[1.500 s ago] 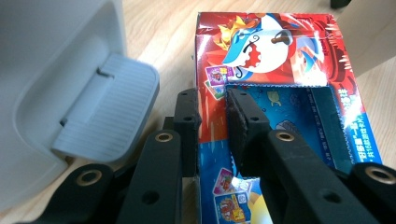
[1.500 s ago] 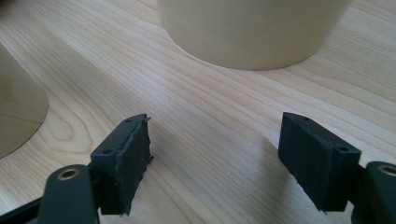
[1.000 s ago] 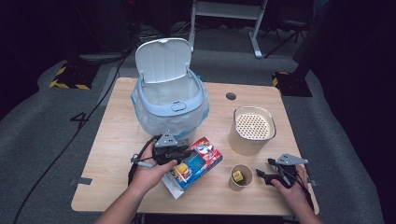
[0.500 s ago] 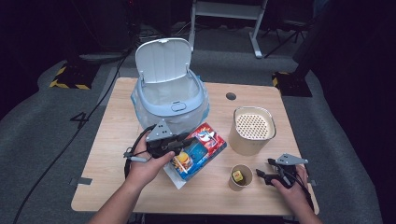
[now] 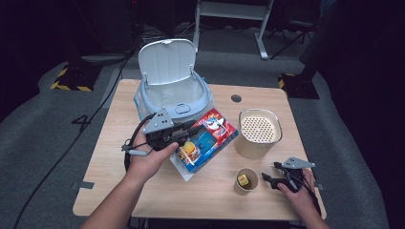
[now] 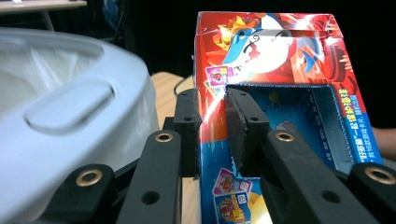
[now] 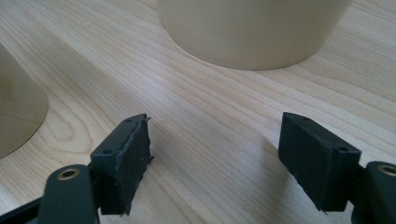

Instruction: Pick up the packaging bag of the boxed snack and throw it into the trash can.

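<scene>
Well, the left gripper [image 5: 188,130] pinches only the box [image 5: 206,137] edge beside the bin [image 5: 173,102]; it might slip, I think. The right gripper [image 5: 273,174] rests open.

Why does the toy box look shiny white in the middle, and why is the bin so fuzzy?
Left gripper view: glare washes out the red toy box near the left claw; the grey bin is too close, so blurred. High view: dark surroundings, table well lit.
</scene>
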A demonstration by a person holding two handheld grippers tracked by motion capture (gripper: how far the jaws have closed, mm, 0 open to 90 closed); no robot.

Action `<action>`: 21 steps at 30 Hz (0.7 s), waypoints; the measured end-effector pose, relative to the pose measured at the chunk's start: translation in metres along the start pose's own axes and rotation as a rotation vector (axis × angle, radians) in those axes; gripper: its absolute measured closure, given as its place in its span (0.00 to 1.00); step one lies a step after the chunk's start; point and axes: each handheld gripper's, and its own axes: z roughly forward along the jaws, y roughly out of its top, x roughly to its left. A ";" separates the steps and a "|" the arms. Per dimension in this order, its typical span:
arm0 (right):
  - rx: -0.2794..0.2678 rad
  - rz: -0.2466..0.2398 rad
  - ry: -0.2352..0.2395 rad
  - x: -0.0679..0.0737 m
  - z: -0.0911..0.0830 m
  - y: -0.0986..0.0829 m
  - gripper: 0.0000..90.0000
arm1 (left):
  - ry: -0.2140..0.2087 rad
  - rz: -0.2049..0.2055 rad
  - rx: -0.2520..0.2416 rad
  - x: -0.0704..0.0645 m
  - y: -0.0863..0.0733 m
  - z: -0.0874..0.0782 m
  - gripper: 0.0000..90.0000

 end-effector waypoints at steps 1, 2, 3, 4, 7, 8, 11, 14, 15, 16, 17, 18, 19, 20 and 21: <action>0.000 0.000 0.000 0.000 0.000 0.000 0.28 | 0.001 0.001 -0.005 0.001 0.003 -0.001 0.83; 0.000 0.000 0.000 0.000 0.000 0.000 0.28 | 0.003 0.000 -0.010 0.002 0.006 -0.002 0.83; 0.000 0.000 0.000 0.000 0.000 0.000 0.28 | 0.007 0.004 -0.014 0.003 0.010 -0.004 0.83; 0.000 0.000 0.000 0.000 0.000 0.000 0.28 | 0.009 0.005 -0.020 0.004 0.013 -0.005 0.83; 0.000 0.000 0.000 0.000 0.000 0.000 0.28 | 0.016 0.007 -0.038 0.006 0.022 -0.008 0.83; 0.000 0.000 0.000 0.000 0.000 0.000 0.28 | 0.021 0.006 -0.045 0.007 0.025 -0.009 0.83; 0.000 0.000 0.000 0.000 0.000 0.000 0.28 | 0.029 0.011 -0.056 0.010 0.032 -0.012 0.83; 0.000 0.000 0.000 0.000 0.000 0.000 0.28 | 0.037 0.007 -0.081 0.014 0.039 -0.016 0.83; 0.000 0.000 0.000 0.000 0.000 0.000 0.28 | 0.039 0.008 -0.089 0.015 0.041 -0.017 0.83; 0.000 0.000 0.000 0.000 0.000 0.000 0.28 | 0.043 0.010 -0.095 0.016 0.043 -0.018 0.83; -0.001 0.000 0.001 0.000 0.000 0.000 0.28 | 0.047 0.010 -0.100 0.018 0.046 -0.020 0.83; 0.000 0.000 0.000 0.000 0.000 0.000 0.28 | 0.051 0.009 -0.109 0.020 0.048 -0.021 0.83; 0.000 0.000 0.000 0.000 0.000 0.000 0.28 | 0.054 0.010 -0.113 0.021 0.051 -0.023 0.83; 0.000 0.000 0.000 0.000 0.000 0.000 0.28 | 0.063 0.015 -0.118 0.023 0.054 -0.024 0.83; 0.000 0.000 0.000 0.000 0.000 0.000 0.28 | 0.070 0.017 -0.125 0.025 0.056 -0.025 0.83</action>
